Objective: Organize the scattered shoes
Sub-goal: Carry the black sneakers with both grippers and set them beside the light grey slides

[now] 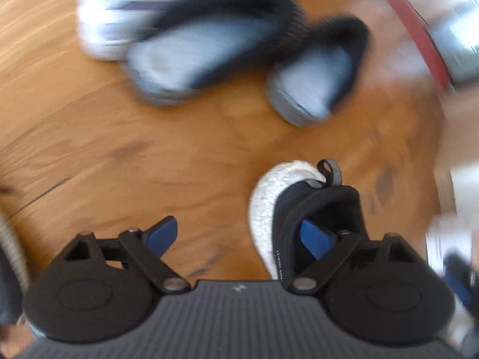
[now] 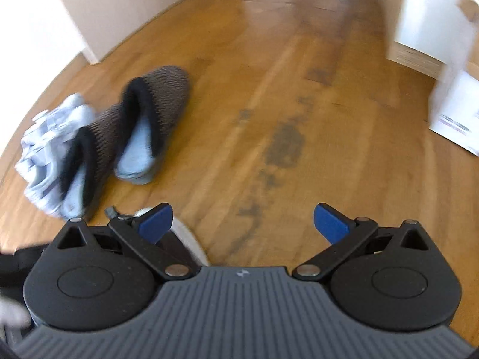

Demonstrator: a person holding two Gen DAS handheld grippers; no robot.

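A dark sneaker (image 1: 299, 203) with a white sole lies on the wooden floor, right under my left gripper (image 1: 239, 237). One blue pad (image 1: 315, 239) sits inside the shoe's collar. The other pad stays well off the sole, so the jaws are open around the shoe's side. Beyond it lie two dark knitted slippers (image 1: 209, 45) (image 1: 317, 77) with pale blue insoles and a white sneaker (image 1: 98, 15). My right gripper (image 2: 242, 224) is open and empty above bare floor. In its view the slippers (image 2: 155, 113) (image 2: 80, 164) and the pale sneaker (image 2: 51, 137) are at left, and the dark sneaker's sole (image 2: 191, 242) is behind its left finger.
A white cabinet (image 2: 419, 15) and a white box (image 2: 452, 110) stand at the right. A wall corner (image 2: 89, 15) is at the left. A dark stain (image 2: 284, 143) marks the floor ahead. A red strip (image 1: 419, 36) and a metal object (image 1: 455, 45) lie at the upper right.
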